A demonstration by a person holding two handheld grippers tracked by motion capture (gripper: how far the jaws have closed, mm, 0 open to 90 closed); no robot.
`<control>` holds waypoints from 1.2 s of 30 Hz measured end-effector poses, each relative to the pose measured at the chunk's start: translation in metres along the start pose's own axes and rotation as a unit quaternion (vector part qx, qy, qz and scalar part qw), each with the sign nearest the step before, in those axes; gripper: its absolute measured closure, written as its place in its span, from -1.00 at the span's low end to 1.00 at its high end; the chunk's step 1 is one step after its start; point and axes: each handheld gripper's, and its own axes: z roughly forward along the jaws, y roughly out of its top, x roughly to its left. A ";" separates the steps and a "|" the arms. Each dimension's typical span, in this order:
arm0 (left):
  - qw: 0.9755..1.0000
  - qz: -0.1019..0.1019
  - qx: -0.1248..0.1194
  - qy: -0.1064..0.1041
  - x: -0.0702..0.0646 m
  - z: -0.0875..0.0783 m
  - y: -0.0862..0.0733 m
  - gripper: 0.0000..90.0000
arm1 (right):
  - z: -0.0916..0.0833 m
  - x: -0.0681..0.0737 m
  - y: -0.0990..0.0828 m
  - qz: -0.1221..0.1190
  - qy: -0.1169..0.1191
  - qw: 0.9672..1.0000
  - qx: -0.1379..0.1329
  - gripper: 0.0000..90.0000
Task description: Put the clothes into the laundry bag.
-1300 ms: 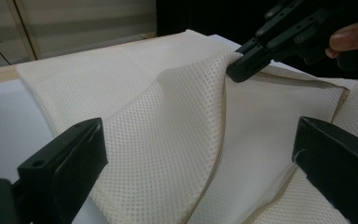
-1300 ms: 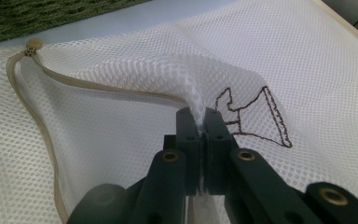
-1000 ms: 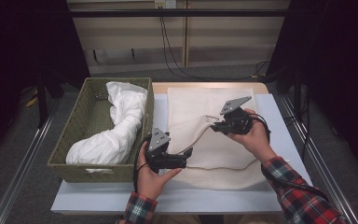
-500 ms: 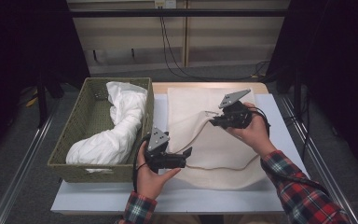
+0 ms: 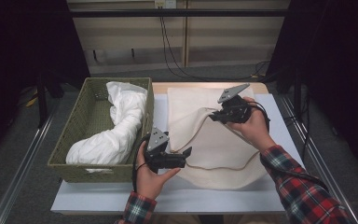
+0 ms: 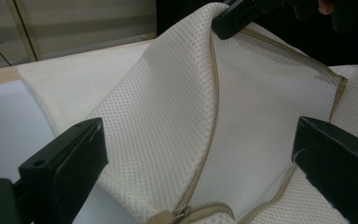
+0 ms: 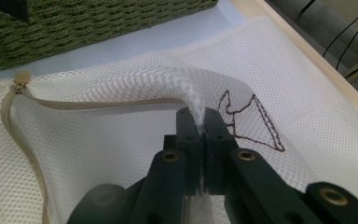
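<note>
High view looks down over the table [image 5: 261, 196]; both gripper views sit close, sharing the mesh bag [image 5: 209, 149], perhaps its opening.

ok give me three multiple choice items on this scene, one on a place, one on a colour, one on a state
1. Where does the white cloth lie?
A in the green basket
B on the floor
C over a forearm

2. What colour is the mesh bag zipper tape?
A red
B tan
C blue

3. How is the right gripper?
A wide open
B shut on nothing
C shut on the bag's mesh

Answers: 1 A, the cloth is heaped inside the basket; 2 B, a tan strip edges the opening; 3 C, mesh is pinched between its jaws.
</note>
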 end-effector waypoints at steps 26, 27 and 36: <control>1.000 -0.005 0.008 0.005 -0.007 0.002 0.010 -0.93 | -0.016 -0.015 0.007 0.003 -0.004 1.000 -0.020 0.95; 1.000 -0.003 0.009 0.004 -0.007 0.002 0.012 -0.94 | -0.016 -0.015 0.006 0.004 -0.003 1.000 -0.021 0.95; 1.000 0.010 0.016 0.008 0.000 -0.001 0.041 -0.95 | -0.016 -0.012 0.003 0.005 -0.004 1.000 -0.013 0.95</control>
